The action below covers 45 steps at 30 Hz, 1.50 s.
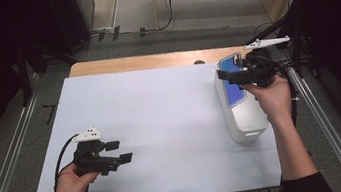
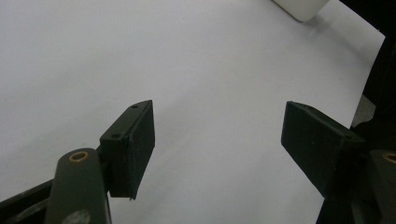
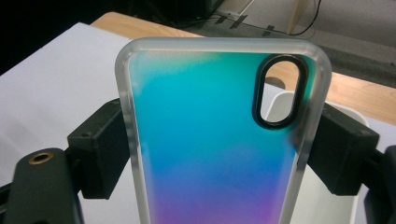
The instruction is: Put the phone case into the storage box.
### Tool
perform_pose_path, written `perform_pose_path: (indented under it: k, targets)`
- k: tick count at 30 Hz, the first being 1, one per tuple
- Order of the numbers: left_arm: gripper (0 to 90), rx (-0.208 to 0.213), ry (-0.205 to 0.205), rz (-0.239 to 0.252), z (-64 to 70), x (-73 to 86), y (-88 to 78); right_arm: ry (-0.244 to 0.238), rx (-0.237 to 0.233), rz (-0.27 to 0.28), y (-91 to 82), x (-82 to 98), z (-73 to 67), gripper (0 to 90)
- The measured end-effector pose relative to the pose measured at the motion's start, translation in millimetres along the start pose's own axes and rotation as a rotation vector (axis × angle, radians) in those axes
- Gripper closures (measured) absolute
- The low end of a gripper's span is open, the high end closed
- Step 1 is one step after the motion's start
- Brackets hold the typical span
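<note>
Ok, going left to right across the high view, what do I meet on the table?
Left gripper, open over the white sheet → white rectangular plastic bin → right gripper gripping the blue translucent phone case above it.

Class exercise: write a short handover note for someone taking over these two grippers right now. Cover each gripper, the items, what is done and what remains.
Right gripper: shut on the phone case, gripping its two long edges, above the far end of the white bin.
Left gripper: open, holding nothing, over the white sheet at near left.
Done: case is gripped.
Left: probably to place the case, perhaps in the bin; that cannot be told for sure.
</note>
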<state>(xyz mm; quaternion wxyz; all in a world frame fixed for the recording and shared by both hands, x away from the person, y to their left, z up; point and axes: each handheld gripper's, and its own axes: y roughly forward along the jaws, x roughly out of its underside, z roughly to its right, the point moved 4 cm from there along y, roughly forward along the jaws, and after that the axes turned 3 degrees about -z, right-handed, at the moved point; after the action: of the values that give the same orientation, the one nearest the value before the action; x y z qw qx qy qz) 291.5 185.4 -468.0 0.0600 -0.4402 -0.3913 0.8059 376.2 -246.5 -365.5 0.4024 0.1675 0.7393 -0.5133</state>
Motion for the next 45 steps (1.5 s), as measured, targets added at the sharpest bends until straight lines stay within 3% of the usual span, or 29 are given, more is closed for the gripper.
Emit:
perform_pose_path:
  k: [14,27,34,45]
  targets:
    - [25.8,-0.001,-0.009,-0.005,-1.7,2.7,-1.8,0.027,0.034,0.009,10.6,-12.9,13.1,15.2]
    - [25.7,-0.004,-0.011,-0.016,-2.5,3.3,-1.5,0.065,0.076,0.032,12.9,-29.7,34.3,15.2]
    - [25.7,0.001,-0.011,-0.017,-2.7,3.2,-1.5,0.071,0.130,0.028,20.7,-39.1,45.6,15.1]
    - [25.7,0.016,-0.009,-0.012,-3.1,2.4,-2.4,0.093,0.164,0.038,29.7,-55.4,59.2,15.1]
